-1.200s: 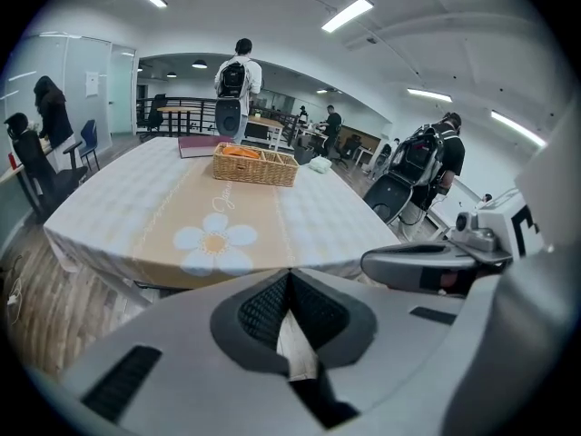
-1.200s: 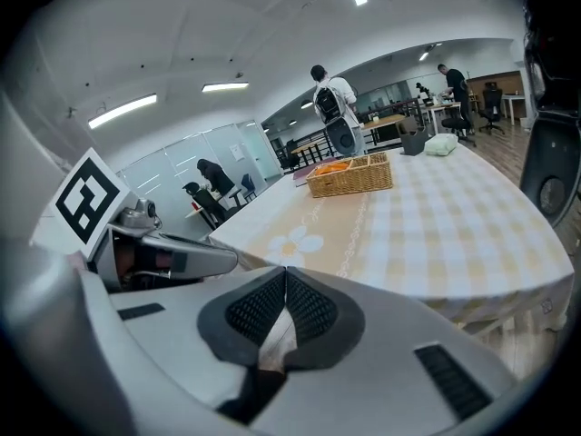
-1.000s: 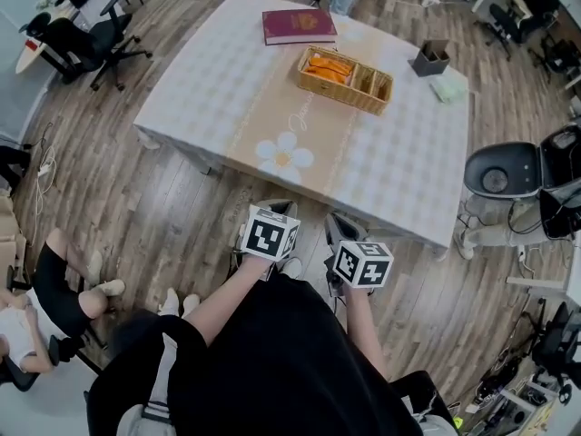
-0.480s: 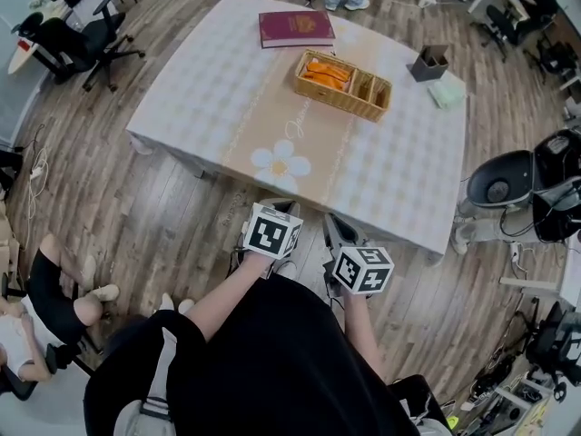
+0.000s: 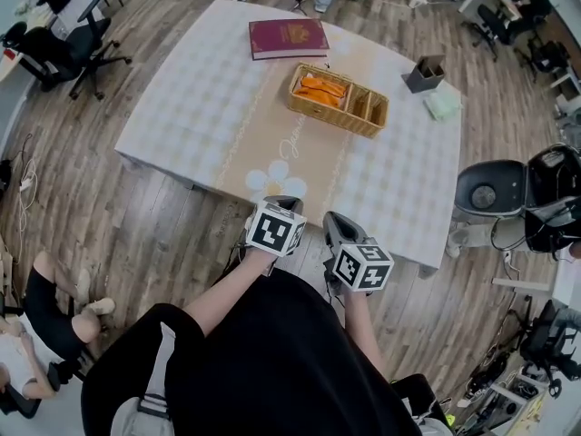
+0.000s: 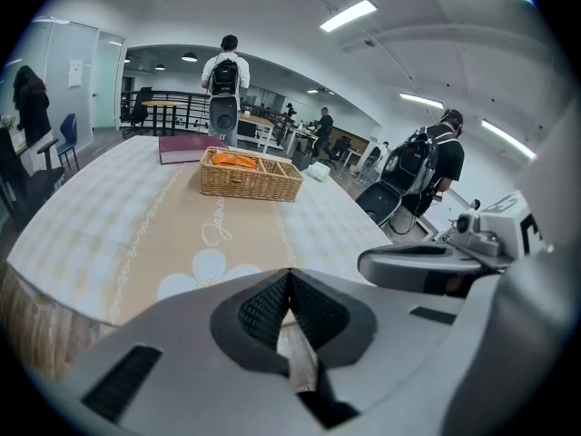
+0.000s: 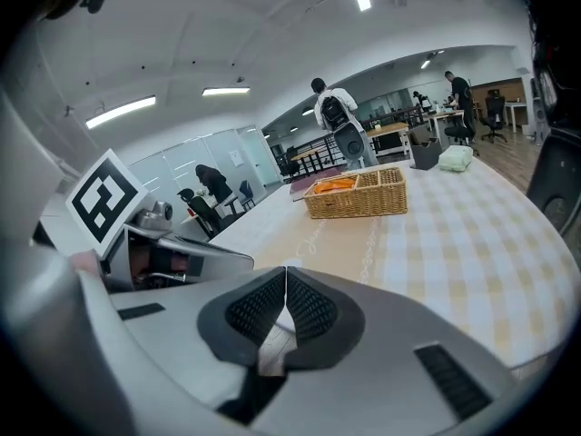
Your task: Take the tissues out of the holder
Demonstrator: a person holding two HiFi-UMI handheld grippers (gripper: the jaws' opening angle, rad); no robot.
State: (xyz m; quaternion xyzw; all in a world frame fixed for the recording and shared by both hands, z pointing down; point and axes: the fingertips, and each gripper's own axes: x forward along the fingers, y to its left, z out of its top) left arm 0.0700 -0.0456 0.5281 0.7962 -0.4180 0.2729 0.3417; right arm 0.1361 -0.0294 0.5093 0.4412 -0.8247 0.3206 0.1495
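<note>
A wicker basket (image 5: pixel 339 99) with orange packets in its left compartment stands on the checked tablecloth (image 5: pixel 200 107). It also shows in the left gripper view as the basket (image 6: pixel 251 174) and in the right gripper view as the basket (image 7: pixel 358 193). A dark grey open holder (image 5: pixel 427 73) and a pale green tissue pack (image 5: pixel 444 104) sit at the table's far right corner. My left gripper (image 5: pixel 281 203) and right gripper (image 5: pixel 338 226) hang side by side at the table's near edge, far from these. Both are shut and empty, as the left gripper (image 6: pixel 290 272) and right gripper (image 7: pixel 286 271) show.
A dark red book (image 5: pixel 289 37) lies at the table's far side. A grey round chair (image 5: pixel 495 184) stands off the table's right edge, and office chairs (image 5: pixel 64 48) at the far left. A person with a backpack (image 6: pixel 225 84) stands beyond the table. A seated person (image 5: pixel 45 307) is at the lower left.
The head view has shifted forward, so the table now sits lower and closer. Both grippers have come up to its near edge. Their jaws have stayed shut.
</note>
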